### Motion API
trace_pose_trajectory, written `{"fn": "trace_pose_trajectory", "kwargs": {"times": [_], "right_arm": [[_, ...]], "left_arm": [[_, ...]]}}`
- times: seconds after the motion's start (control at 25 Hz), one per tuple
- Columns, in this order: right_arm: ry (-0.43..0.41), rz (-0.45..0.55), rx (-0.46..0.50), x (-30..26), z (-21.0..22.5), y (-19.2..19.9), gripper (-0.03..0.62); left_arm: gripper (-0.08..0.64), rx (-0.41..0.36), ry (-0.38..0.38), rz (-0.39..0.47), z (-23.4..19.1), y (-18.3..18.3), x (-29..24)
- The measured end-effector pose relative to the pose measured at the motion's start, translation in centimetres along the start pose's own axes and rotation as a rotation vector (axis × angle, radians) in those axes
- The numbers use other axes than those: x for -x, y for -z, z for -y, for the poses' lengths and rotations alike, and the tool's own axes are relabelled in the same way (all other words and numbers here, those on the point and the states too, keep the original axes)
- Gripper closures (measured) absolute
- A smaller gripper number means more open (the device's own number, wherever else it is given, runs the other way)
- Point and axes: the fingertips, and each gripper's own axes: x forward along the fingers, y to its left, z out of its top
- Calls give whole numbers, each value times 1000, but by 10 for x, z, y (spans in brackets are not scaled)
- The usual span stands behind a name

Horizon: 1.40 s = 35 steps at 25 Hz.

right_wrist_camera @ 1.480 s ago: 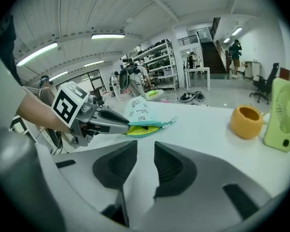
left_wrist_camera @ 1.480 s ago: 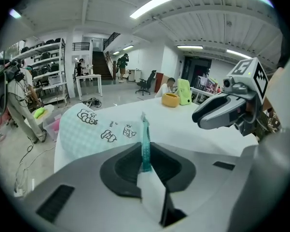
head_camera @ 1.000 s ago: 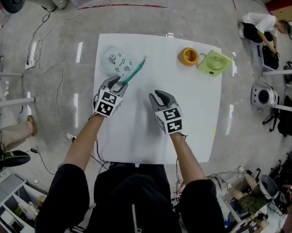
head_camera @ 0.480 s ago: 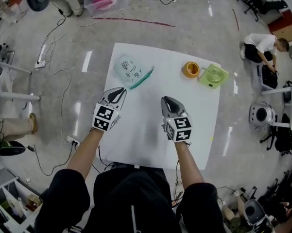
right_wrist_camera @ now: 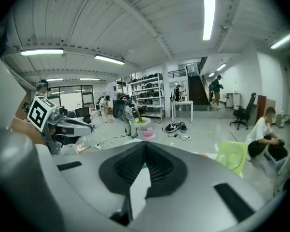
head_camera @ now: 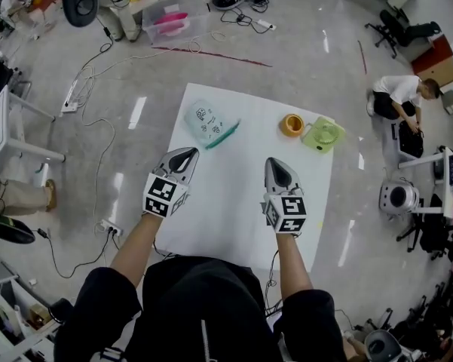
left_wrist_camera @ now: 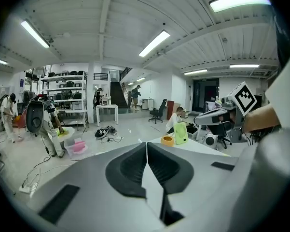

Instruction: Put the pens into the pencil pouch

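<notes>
My left gripper [head_camera: 184,157] and right gripper [head_camera: 277,169], jaws pressed together on nothing, sit below the teal pen [head_camera: 222,135], which slants up-right at the pencil pouch [head_camera: 200,118] edge, nearer my left.

I saw the pencil pouch [head_camera: 202,121], pale and translucent with small dark prints, lying flat on the white table [head_camera: 234,202], upper middle of the head view. A teal pen [head_camera: 223,134] lay slanted along its lower right edge, touching it.
</notes>
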Motion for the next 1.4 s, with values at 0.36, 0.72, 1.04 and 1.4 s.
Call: {"fn": "trace_pose_trajectory", "kwargs": {"times": [0.36, 0.72, 1.04, 1.4], "right_arm": [[46, 102, 19, 26, -3, -36, 583], [50, 115, 26, 26, 0, -44, 584], [36, 90, 27, 16, -6, -37, 583], [29, 83, 23, 17, -7, -29, 584]], "left_arm": [[534, -6, 16, 89, 4, -43, 14], [534, -4, 14, 105, 3, -52, 13], [534, 12, 12, 90, -2, -45, 10], [534, 20, 10, 83, -1, -37, 7]]}}
